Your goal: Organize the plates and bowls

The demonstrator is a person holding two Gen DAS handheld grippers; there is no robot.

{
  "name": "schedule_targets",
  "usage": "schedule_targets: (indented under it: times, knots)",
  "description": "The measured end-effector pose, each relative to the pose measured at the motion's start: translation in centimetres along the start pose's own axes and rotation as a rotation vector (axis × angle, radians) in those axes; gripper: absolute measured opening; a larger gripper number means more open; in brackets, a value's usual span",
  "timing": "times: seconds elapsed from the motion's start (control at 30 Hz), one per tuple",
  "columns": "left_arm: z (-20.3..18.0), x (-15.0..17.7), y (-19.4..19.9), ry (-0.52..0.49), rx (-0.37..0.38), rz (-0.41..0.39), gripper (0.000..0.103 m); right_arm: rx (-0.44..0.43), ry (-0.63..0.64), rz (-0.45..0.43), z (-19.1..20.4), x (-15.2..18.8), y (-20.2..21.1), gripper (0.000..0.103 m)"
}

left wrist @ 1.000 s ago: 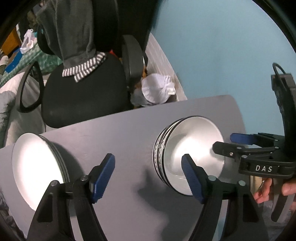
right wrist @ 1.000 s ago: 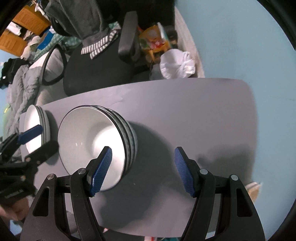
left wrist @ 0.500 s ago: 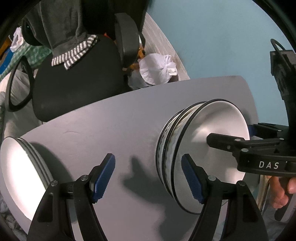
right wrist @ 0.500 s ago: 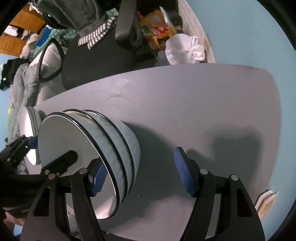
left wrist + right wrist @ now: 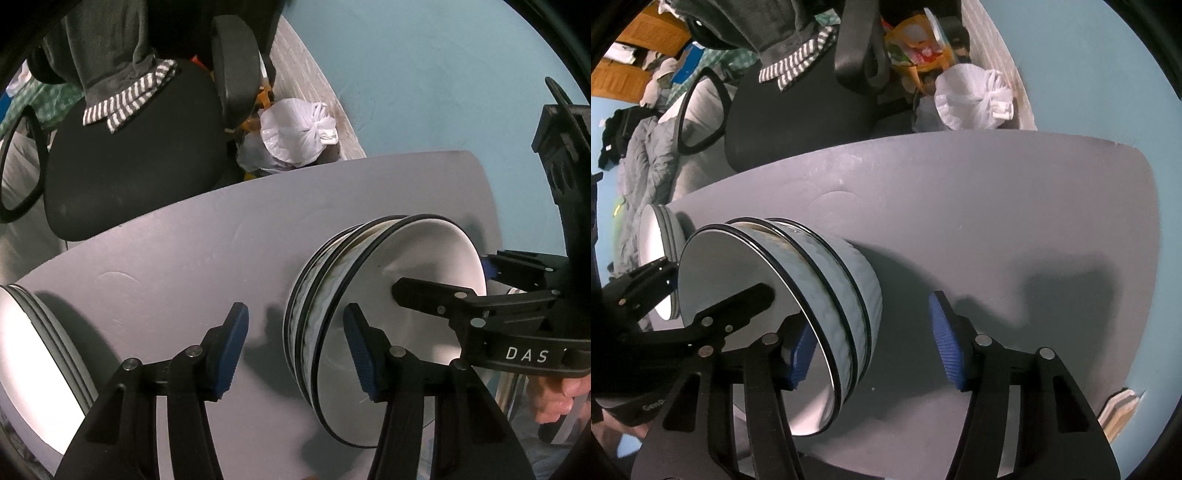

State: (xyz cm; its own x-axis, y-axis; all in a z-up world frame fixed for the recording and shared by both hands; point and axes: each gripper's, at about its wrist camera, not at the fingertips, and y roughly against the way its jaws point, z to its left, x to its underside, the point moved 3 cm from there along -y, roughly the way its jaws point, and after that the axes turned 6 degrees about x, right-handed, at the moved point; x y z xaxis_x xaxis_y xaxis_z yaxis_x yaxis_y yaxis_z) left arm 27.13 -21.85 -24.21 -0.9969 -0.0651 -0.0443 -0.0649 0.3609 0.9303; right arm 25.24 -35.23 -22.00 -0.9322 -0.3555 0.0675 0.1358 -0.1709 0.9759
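Note:
A stack of three nested bowls (image 5: 406,251) (image 5: 842,280), white inside with black rims, stands on the grey table (image 5: 221,240) (image 5: 997,203). My left gripper (image 5: 295,350) (image 5: 713,277) straddles the stack's left wall, its right pad inside the top bowl. Its jaws are closing and the outer pad stands apart from the wall. My right gripper (image 5: 871,347) (image 5: 443,277) straddles the opposite wall, left pad inside, jaws closing, and its outer pad is also off the wall. A stack of white plates (image 5: 29,350) (image 5: 652,236) lies at the table's left end.
A black office chair (image 5: 129,166) (image 5: 812,110) draped with clothes stands behind the table. A white tied plastic bag (image 5: 295,133) (image 5: 971,99) lies on the floor beside it. A person's hand (image 5: 554,402) holds the right gripper's handle. The table's right half is bare.
Both grippers have come down over the bowl stack, each now with one finger inside the top bowl. Both pairs of jaws have narrowed. The bowls and plates have stayed in place.

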Motion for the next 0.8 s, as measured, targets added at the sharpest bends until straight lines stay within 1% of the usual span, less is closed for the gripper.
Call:
schedule_targets:
  times: [0.1, 0.17, 0.27, 0.37, 0.4, 0.47, 0.5, 0.57, 0.67, 0.77, 0.8]
  knots:
    - [0.1, 0.1, -0.2, 0.004, 0.014, 0.012, 0.055, -0.026, 0.000, 0.012, 0.2, 0.1, -0.2, 0.051]
    - [0.1, 0.1, -0.3, 0.014, 0.030, 0.018, 0.055, -0.062, -0.005, 0.028, 0.3, 0.2, -0.5, 0.049]
    - [0.3, 0.4, -0.3, 0.033, 0.042, 0.014, 0.055, -0.113, -0.030, 0.049, 0.1, 0.2, -0.9, 0.049]
    - [0.4, 0.3, -0.4, 0.055, 0.075, 0.031, 0.050, -0.128, -0.043, 0.058, 0.1, 0.2, -1.0, 0.049]
    - [0.6, 0.3, -0.4, 0.071, 0.092, 0.040, 0.048, -0.128, -0.047, 0.059, 0.2, 0.2, -1.0, 0.048]
    - [0.8, 0.3, -0.6, 0.107, 0.127, 0.062, 0.045, -0.146, -0.053, 0.058, 0.5, 0.1, -0.9, 0.042]
    - [0.8, 0.3, -0.6, 0.119, 0.142, 0.065, 0.043, -0.136, -0.047, 0.057, 0.7, 0.1, -0.9, 0.042]
    - [0.9, 0.4, -0.5, 0.129, 0.150, 0.065, 0.042, -0.116, -0.032, 0.052, 1.0, 0.1, -0.8, 0.042]
    - [0.4, 0.5, -0.2, 0.096, 0.126, 0.049, 0.038, -0.092, -0.010, 0.041, 1.5, 0.2, -0.6, 0.041]
    - [0.3, 0.8, 0.3, 0.076, 0.099, 0.037, 0.029, -0.066, 0.020, 0.023, 1.7, 0.4, -0.3, 0.039]
    - [0.4, 0.9, 0.4, 0.072, 0.091, 0.035, 0.024, -0.065, 0.020, 0.019, 1.7, 0.5, -0.3, 0.037]
